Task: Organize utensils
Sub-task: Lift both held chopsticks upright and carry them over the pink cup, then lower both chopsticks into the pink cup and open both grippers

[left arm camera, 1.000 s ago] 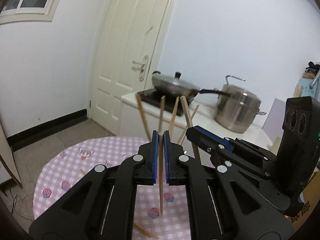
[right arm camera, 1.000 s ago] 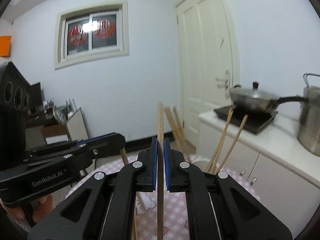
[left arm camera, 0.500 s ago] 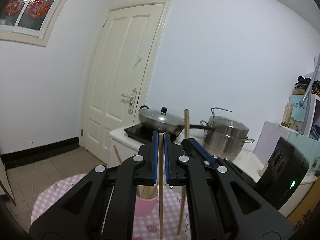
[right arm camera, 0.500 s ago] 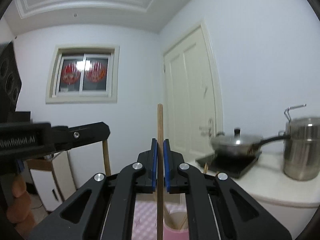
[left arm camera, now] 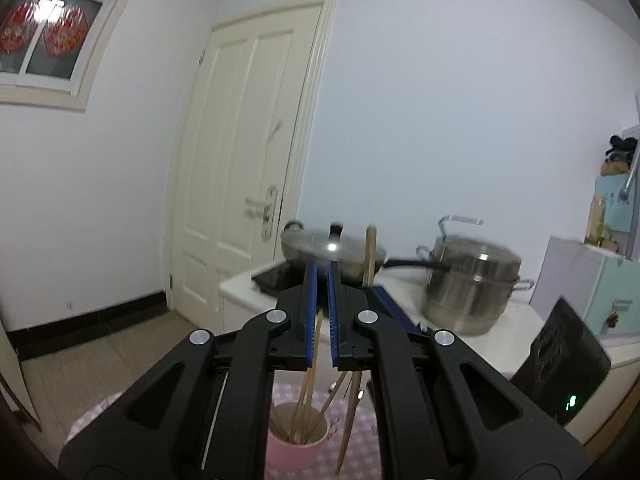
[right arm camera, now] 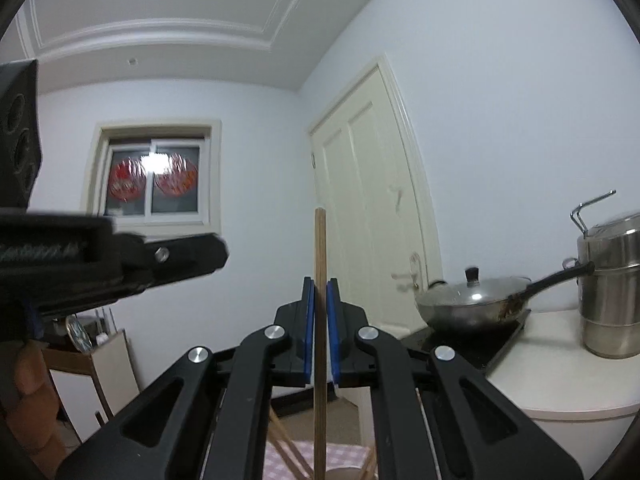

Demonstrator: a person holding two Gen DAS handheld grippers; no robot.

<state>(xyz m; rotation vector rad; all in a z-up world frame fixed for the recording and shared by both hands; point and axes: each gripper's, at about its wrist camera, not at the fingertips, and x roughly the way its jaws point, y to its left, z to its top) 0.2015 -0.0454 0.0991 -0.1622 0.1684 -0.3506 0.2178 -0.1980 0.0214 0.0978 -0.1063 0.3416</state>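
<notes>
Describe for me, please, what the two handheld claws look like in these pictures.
Both are matte black plastic. The left claw and the right claw each have two angular linkage arms with triangular cut-outs, round silver pivot bolts and thin blue pads lining the fingers. The right one's boxy black rear housing shows a small green light; the left one's body bears blurred white lettering.

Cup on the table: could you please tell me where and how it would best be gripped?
Probably pinch the cup by its left rim wall, coming from above left. The chopsticks in it fan up and to the right, so that side of the mouth looks freest.
</notes>
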